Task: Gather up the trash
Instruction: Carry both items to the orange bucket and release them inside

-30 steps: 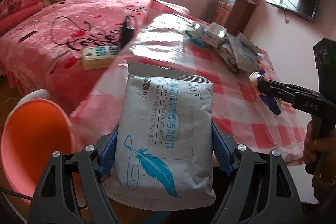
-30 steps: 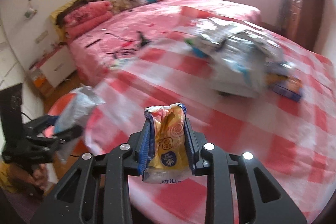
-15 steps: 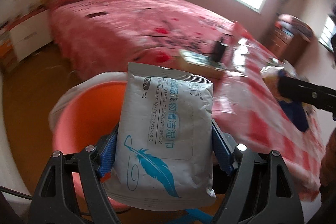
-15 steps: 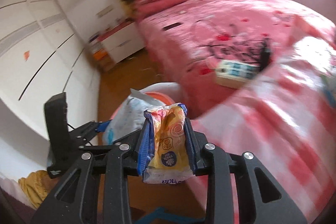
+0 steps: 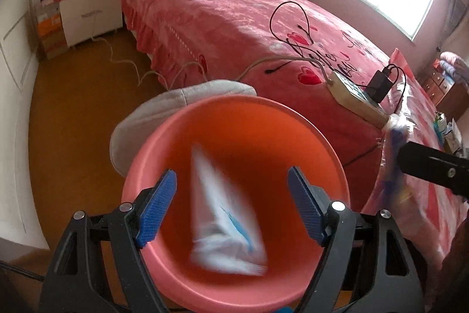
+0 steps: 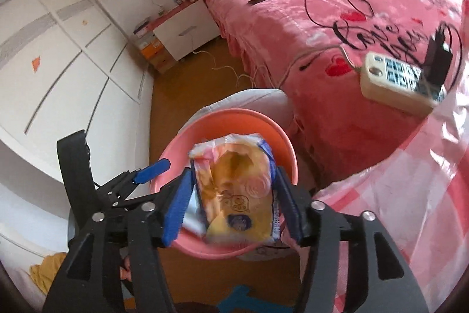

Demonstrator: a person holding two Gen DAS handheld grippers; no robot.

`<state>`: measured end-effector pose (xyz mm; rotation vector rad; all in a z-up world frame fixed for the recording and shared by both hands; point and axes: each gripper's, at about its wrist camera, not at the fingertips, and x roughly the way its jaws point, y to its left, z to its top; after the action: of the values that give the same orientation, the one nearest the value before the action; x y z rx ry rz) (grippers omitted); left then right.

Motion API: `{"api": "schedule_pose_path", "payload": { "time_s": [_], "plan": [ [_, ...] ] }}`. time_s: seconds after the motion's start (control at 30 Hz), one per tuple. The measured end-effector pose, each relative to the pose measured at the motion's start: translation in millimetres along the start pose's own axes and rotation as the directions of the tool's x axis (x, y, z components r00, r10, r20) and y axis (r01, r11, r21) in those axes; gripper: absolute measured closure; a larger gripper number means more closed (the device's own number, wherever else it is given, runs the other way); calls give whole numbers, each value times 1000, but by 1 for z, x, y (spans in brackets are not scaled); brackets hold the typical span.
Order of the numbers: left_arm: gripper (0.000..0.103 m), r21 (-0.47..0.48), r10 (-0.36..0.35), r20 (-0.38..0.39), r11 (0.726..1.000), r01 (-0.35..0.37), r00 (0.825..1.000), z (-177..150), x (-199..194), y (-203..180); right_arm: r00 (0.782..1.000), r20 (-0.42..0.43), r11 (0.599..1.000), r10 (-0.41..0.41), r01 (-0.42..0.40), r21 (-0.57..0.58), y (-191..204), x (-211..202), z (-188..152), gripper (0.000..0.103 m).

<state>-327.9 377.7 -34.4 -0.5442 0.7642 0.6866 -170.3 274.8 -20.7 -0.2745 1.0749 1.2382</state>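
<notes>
My left gripper (image 5: 231,207) is released, wipes pack (image 5: 225,222) blurred inside the pink bin (image 5: 234,119). Right gripper (image 6: 231,204) jaws opening around the yellow snack wrapper (image 6: 234,192) over the bin rim.

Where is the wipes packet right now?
In the left wrist view the wipes packet is blurred inside the pink bin, loose between the open left claw pads.

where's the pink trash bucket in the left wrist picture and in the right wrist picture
Left wrist: the pink bucket fills the lower centre, behind the left gripper, with a blurred wipes packet inside its mouth.
Right wrist: the bucket's rim shows mid-frame, partly hidden by the snack wrapper.
Shared landmark: the power strip on the bed.
</notes>
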Motion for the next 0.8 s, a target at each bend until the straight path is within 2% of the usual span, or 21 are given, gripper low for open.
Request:
{"api": "schedule_pose_path", "payload": {
  "time_s": [0.23, 0.33, 0.37, 0.43, 0.53, 0.67, 0.73, 0.8],
  "plan": [
    [24, 26, 44, 39, 999, -45, 998, 8, 5, -3, 997, 37, 998, 60, -61, 18, -1, -11, 4, 40],
    [24, 69, 128, 72, 989, -133, 989, 9, 5, -3, 997, 63, 999, 43, -44, 23, -2, -22, 3, 26],
    [23, 90, 170, 103, 980, -180, 980, 11, 3, -3, 997, 80, 999, 20, -22, 27, -5, -30, 1, 21],
    [23, 128, 224, 135, 962, -242, 965, 14, 3, -3, 995, 96, 999, -3, 0, 36, -11, -38, -2, 20],
    [23, 88, 219, 130, 969, -231, 967, 23, 10, 10, 992, 112, 997, -55, 49, 56, -24, -53, -11, 19],
    [23, 2, 194, 67, 981, -194, 979, 31, 32, 25, 985, 129, 991, -113, 102, 92, -40, -71, -25, 17],
    [23, 1, 217, 10, 976, -217, 976, 31, 43, 25, 983, 133, 987, -129, 115, 111, -47, -78, -31, 16],
    [23, 10, 208, 21, 978, -208, 978, 32, 41, 23, 979, 137, 983, -149, 132, 125, -52, -85, -37, 16]
  ]
}}
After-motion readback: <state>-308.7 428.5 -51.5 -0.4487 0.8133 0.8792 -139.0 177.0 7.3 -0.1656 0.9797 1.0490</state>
